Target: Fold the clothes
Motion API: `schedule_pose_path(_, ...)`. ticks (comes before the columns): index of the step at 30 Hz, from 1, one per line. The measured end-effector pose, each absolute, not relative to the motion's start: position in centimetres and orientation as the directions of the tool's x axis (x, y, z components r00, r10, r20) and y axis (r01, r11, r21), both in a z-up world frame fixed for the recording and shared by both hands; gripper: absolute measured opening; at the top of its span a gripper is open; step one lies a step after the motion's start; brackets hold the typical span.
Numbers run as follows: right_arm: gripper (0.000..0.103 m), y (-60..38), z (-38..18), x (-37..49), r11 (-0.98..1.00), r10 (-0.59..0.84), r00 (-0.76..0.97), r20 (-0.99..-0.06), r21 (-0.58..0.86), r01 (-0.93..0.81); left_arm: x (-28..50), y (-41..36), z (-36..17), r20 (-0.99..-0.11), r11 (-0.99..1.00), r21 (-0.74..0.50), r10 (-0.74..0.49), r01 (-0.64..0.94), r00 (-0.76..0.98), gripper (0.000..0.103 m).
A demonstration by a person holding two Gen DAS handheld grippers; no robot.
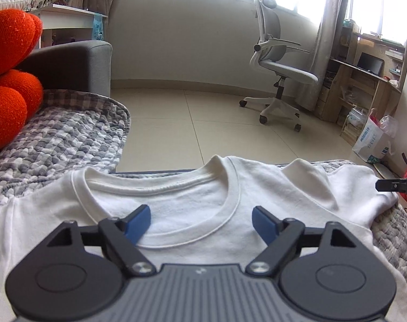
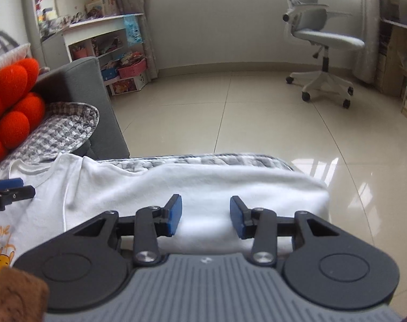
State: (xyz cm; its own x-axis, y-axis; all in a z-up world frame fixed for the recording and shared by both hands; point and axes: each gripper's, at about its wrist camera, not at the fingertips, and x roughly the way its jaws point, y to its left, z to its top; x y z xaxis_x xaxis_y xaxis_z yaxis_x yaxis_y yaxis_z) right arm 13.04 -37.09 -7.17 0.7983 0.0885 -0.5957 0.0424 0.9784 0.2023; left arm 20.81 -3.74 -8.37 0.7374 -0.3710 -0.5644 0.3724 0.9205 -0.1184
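Grey quilted sofa cover (image 1: 69,139) under one white T-shirt (image 1: 203,187); two hand-held grippers, left (image 1: 201,224) and right (image 2: 205,216), both agape, empty.

Open left tool (image 1: 201,221) over white T-shirt (image 1: 257,193)

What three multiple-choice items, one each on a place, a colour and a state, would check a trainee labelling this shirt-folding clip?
1. Where does the white T-shirt lie?
A. on the tiled floor
B. on the grey checked blanket
C. over the office chair

2. What colour are the round cushions at the left?
A. orange-red
B. green
C. white

3. How does the left gripper stand?
A. shut on the collar
B. shut on a sleeve
C. open, nothing between its pads

Answers:
1 B, the blanket shows around the shirt's edges.
2 A, both views show them orange-red.
3 C, its blue pads stand wide apart over the collar.
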Motion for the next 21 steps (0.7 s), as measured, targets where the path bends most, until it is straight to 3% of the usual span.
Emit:
schedule_pose_path(10, 0.046, -42.1, -8.4, 8.6, 0.812, 0.204, 0.812, -0.547, 0.558, 0.172, 20.8, -4.4, -8.6, -0.580, 0.919, -0.083, -0.360, 0.386, 0.731, 0.097)
schedule_pose_path(21, 0.045, -45.4, -10.3, 8.0, 0.523, 0.138, 0.879, -0.457, 0.787, 0.327, 20.6, -4.7, -8.7, -0.583, 0.920, -0.070, -0.352, 0.386, 0.733, 0.097)
